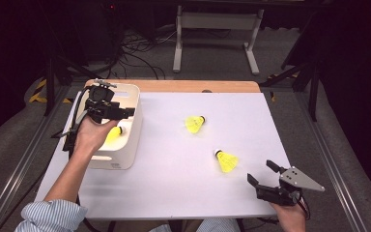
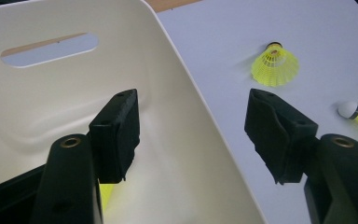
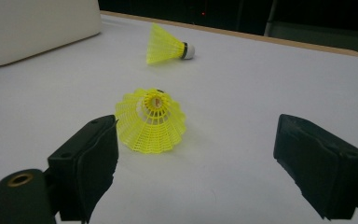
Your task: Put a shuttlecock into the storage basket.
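- The left gripper (image 1: 125, 114) is held over the cream bin (image 1: 131, 145) at the left of the high view; its jaws are spread wide, with nothing between them.
- One yellow shuttlecock (image 1: 114, 135) is seen inside the bin, below that gripper; in the left gripper view a patch of it shows at the bottom, beside the left jaw.
- The right gripper (image 1: 261, 172) is held at the lower right of the high view, low over the white table (image 1: 174, 179), with its jaws released and empty.
- A second shuttlecock (image 1: 226, 161) lies on the table just up and left of the right gripper, untouched.
- A third shuttlecock (image 1: 194, 123) lies near the middle of the table, well apart from both grippers.
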`<state>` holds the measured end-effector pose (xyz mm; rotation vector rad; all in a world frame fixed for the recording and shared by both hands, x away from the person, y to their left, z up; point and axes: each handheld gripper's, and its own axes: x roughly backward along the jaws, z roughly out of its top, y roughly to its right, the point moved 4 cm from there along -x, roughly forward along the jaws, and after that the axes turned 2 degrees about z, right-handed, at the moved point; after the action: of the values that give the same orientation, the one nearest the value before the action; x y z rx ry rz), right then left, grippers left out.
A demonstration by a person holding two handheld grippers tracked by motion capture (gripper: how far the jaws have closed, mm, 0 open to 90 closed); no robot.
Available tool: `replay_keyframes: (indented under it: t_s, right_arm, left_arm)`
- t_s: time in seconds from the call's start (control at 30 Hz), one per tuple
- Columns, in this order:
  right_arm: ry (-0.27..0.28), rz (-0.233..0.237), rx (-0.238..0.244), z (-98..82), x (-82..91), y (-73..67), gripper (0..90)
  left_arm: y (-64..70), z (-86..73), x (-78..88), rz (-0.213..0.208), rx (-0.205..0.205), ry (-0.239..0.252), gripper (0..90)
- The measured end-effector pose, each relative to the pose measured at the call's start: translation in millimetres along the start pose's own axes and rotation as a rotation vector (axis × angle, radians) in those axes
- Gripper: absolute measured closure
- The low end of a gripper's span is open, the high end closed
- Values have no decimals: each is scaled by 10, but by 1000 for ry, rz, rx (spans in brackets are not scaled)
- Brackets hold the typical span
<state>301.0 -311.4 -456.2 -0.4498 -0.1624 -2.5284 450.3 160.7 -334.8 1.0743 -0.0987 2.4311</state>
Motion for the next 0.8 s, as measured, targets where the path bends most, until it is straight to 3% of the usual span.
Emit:
replay_keyframes:
  t_s: [0.8]
  right_arm:
    - [5, 6, 3, -9, 35, 0, 145]
  left_arm:
    - [372, 105, -58, -45, -77, 21, 362]
